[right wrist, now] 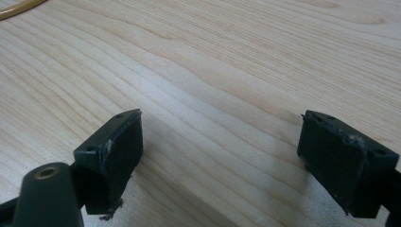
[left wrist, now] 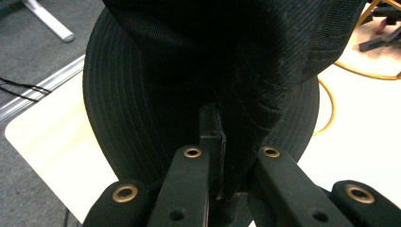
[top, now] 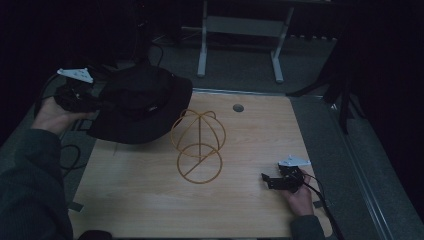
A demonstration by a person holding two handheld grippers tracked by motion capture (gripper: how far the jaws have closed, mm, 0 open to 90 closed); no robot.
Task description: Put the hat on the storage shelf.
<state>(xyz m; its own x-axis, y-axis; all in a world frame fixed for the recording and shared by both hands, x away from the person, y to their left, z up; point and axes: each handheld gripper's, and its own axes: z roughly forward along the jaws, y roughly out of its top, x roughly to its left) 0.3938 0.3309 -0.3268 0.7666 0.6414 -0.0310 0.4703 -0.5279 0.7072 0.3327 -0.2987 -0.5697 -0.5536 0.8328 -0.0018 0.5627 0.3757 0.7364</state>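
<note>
left gripper at counter's 10 o'clock corner, clamped on brim of black hat; in left gripper view, jaws pinch fold of fabric, hat hanging beyond. hat sits partly off counter edge. wire stand at centre, just beside hat at its 4 o'clock. right gripper resting at 4 o'clock, jaws wide apart, nothing between. we judge hat bound for stand: lift high, keep brim pinch firm, lower crown centred over wire dome, steady base with right gripper if stand tips.
</note>
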